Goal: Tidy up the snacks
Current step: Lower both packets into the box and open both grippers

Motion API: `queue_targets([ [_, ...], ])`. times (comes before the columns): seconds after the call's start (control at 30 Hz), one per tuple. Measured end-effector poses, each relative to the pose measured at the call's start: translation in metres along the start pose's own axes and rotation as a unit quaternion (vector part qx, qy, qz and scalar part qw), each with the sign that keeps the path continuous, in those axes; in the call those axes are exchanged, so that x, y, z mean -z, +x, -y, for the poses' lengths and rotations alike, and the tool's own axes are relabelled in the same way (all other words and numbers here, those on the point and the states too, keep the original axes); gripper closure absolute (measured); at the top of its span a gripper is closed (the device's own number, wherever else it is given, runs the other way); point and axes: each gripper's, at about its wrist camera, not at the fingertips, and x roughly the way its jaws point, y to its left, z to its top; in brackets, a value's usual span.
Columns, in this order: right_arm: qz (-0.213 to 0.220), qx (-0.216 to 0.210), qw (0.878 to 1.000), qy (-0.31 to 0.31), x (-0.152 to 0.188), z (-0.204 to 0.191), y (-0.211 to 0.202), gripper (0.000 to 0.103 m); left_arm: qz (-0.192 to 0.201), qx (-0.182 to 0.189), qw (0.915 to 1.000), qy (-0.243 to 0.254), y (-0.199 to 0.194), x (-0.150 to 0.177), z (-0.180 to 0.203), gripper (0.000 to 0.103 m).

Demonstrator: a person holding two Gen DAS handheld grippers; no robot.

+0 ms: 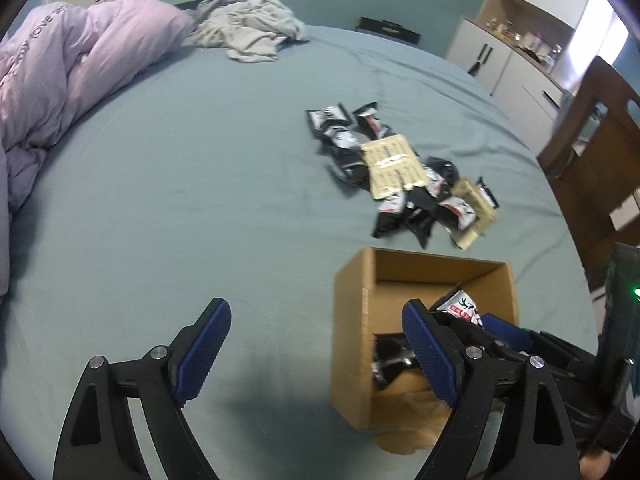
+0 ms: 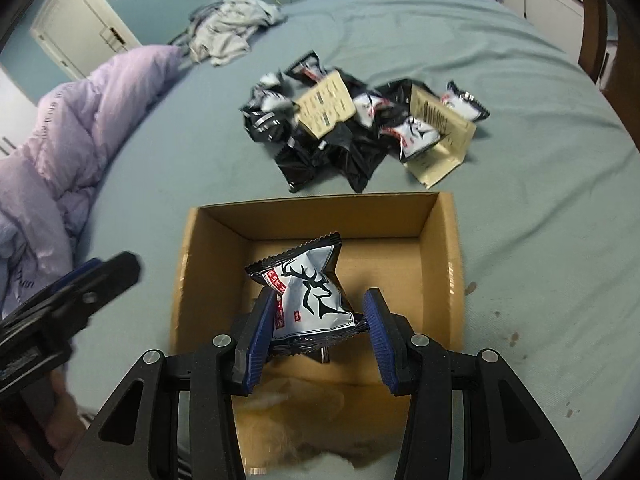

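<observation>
two grippers over the teal bed. right gripper clamps a white deer-print snack packet above the open cardboard box, a dark packet under it inside. left gripper spread wide, nothing between its pads, beside the box's left wall. loose snack pile lies just beyond the box; purple duvet far left.
</observation>
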Motion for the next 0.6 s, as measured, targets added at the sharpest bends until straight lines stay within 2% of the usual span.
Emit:
queue_targets([
  [0.1, -0.027, 0.011, 1.0, 0.002, -0.007, -0.007, 0.017, 0.059, -0.005, -0.012, 0.9999, -0.004, 0.005, -0.002, -0.006, 0.014],
  [0.23, -0.038, 0.011, 0.999, -0.002, -0.012, -0.02, 0.029, 0.058, -0.005, -0.019, 0.9998, 0.002, 0.006, -0.002, -0.006, 0.014],
  [0.33, -0.031, -0.012, 0.999, 0.013, -0.014, -0.022, 0.031, 0.058, -0.004, -0.035, 0.9992, 0.021, 0.008, -0.001, -0.002, 0.014],
  [0.43, -0.035, -0.062, 0.996, 0.05, -0.013, -0.012, 0.033, 0.057, -0.008, -0.041, 0.9987, 0.029, 0.011, 0.0, -0.001, 0.014],
  [0.5, -0.047, -0.064, 0.995, 0.066, -0.012, -0.003, 0.036, 0.052, -0.012, -0.042, 0.9986, 0.03, 0.013, 0.0, -0.001, 0.014],
  [0.6, -0.039, -0.069, 0.995, 0.06, -0.007, 0.006, 0.022, 0.051, -0.013, -0.045, 0.9984, 0.032, 0.013, 0.0, 0.0, 0.014],
])
